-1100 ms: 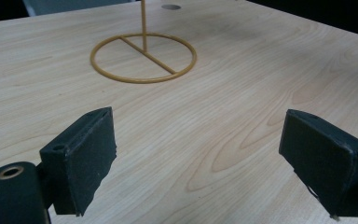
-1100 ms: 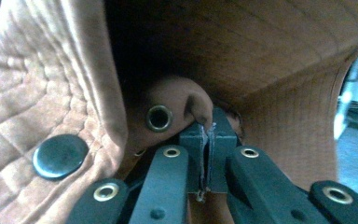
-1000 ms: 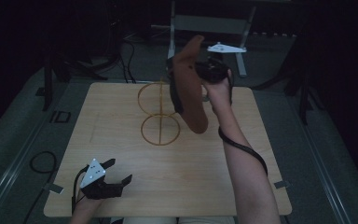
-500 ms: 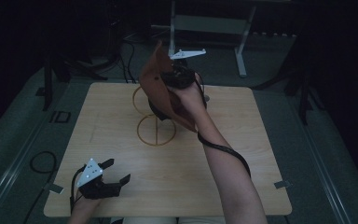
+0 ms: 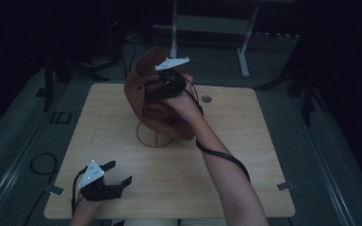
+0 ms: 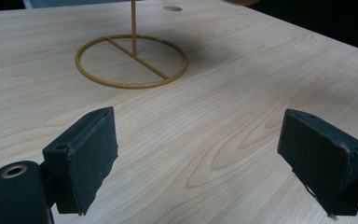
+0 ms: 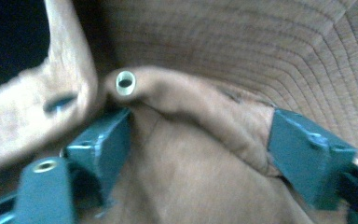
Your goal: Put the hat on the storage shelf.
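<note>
a: wooden table (image 5: 245,155); gold stand (image 5: 154,137) mid-table; right gripper (image 5: 162,87) holds brown hat (image 5: 143,89) above it, jaws apart.

b: left gripper (image 5: 115,174) wide open, empty; risk: loose hold, hat may slip.

A pale wooden table (image 5: 245,160) with rounded corners fills the middle of the high view, a small round hole (image 5: 206,99) near its far edge. Grey floor surrounds it. A metal frame stand (image 5: 238,42) rises at the upper centre, and a black cable loop (image 5: 40,162) lies at the lower left.
</note>
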{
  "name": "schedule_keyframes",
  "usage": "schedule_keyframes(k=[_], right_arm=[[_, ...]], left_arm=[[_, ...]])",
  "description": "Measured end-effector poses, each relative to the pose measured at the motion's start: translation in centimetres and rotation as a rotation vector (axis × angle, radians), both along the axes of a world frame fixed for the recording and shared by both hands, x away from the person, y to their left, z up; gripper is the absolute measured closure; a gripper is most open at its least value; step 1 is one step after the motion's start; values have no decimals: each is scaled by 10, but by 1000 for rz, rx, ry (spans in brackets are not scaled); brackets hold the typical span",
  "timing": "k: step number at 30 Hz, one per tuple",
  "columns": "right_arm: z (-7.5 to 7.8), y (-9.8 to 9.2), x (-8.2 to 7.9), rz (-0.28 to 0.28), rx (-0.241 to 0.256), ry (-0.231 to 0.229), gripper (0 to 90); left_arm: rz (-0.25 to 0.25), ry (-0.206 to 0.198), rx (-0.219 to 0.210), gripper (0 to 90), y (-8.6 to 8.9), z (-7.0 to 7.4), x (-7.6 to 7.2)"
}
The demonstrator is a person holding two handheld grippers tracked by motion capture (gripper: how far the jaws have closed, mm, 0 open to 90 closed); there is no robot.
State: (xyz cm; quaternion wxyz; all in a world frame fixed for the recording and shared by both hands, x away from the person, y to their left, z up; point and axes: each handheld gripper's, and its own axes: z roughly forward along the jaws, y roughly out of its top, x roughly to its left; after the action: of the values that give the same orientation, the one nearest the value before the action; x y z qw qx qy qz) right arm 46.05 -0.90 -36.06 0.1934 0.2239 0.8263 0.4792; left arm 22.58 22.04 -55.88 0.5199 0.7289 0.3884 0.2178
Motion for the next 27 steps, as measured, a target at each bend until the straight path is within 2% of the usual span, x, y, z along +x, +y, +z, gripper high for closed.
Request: schedule_keyframes(k=[4,6,8,11,13,16,19,22,23,27], right_arm=[[-3,6,-3,-30,-27,-24,149],[-3,8,-5,-28,-57,-43,137],[-2,8,-5,-30,-64,-40,129],[1,2,-3,-17,-31,4,112],[5,-4,-5,-5,4,5,112],[11,-13,-10,-4,13,-29,111],[14,-22,-15,-1,43,-32,112],[14,-28,-17,6,54,-31,112],[13,-37,-21,11,77,-45,111],[9,-50,-27,55,89,-21,127]], left_arm=[[0,1,2,126,-1,0,0],[1,4,2,126,-1,-1,0],[0,6,-1,126,-1,-1,0],[0,7,-4,126,-1,-1,0],[3,5,-5,126,0,-1,0],[8,7,-4,126,0,-1,1],[12,4,-4,126,1,-1,0],[18,1,-3,126,0,-1,0],[18,2,-2,126,0,-2,1],[19,1,4,126,-1,-3,2]])
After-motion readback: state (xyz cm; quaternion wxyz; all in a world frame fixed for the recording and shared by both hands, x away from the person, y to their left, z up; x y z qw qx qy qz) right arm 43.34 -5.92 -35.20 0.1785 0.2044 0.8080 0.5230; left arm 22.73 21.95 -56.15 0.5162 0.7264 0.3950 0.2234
